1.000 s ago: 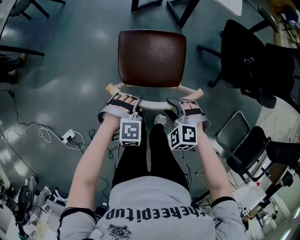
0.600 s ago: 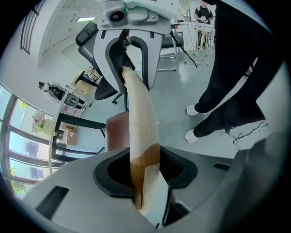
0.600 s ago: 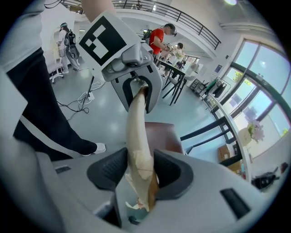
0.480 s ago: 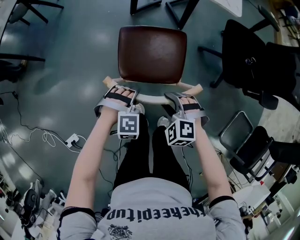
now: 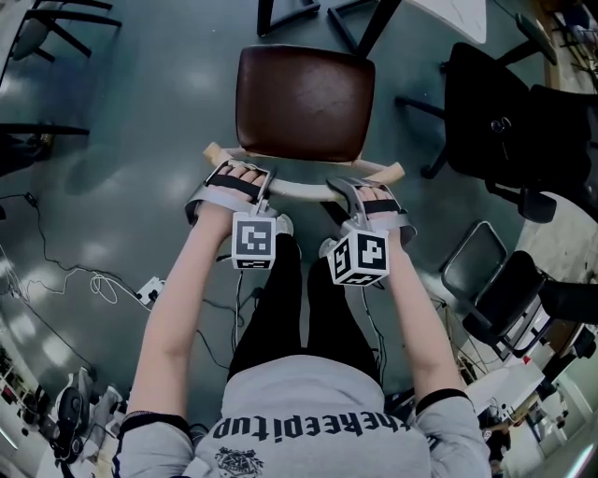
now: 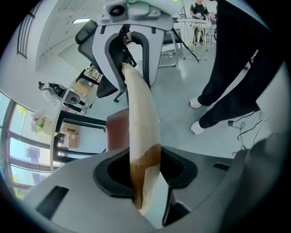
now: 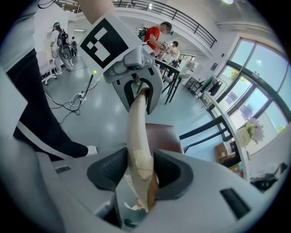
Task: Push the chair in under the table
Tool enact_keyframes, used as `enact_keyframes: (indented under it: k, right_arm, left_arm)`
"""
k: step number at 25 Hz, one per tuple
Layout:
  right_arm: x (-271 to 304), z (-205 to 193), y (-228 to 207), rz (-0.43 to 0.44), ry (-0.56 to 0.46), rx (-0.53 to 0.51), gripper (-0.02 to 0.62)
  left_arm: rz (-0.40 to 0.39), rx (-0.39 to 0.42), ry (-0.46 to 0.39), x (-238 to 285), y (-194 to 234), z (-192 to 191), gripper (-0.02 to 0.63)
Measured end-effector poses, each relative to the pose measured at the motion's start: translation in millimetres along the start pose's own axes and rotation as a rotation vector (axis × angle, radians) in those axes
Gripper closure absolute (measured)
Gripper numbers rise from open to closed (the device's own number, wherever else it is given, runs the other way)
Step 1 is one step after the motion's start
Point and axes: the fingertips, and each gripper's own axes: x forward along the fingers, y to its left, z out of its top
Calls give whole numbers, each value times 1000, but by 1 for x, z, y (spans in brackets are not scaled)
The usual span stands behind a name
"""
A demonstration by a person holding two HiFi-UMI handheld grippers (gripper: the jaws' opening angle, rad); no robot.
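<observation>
my left gripper [image 5: 235, 183] and right gripper [image 5: 372, 200] each clenched the backrest rail [image 5: 304, 190] of the chair [image 5: 301, 103], spaced apart to push it squarely toward the table [image 5: 460, 11].

Both tongs [image 5: 245, 179] [image 5: 367, 193] on chair backrest [image 5: 304, 190]

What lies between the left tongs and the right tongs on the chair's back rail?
Only a bare stretch of the pale back rail; the head view shows it between the left tongs and right tongs.
</observation>
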Motion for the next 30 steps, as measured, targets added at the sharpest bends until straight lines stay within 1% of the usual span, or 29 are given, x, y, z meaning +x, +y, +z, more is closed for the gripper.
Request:
enact_keyframes:
  k: [6,10,16,20,23,30]
  right_arm:
    - [3,-5,-16,0,11,36,405]
    - [3,-6,-19,-3,20,41,403]
    - [4,-3,-18,-9,27,34,402]
    - [4,-8,-19,-19,31,28,400]
    - [7,-8,-21,-33,31,28,399]
    - [28,6,-66,-54,29,39,399]
  left_arm:
    - [15,44,-56,3,15,2,437]
    - [14,80,-72,7,18,2,444]
    - [6,151,-59,17,15,-3,478]
    - [-1,158,-74,19,15,1,485]
    - [1,162,-69,21,17,-1,486]
    - [1,176,-20,35,59,-34,486]
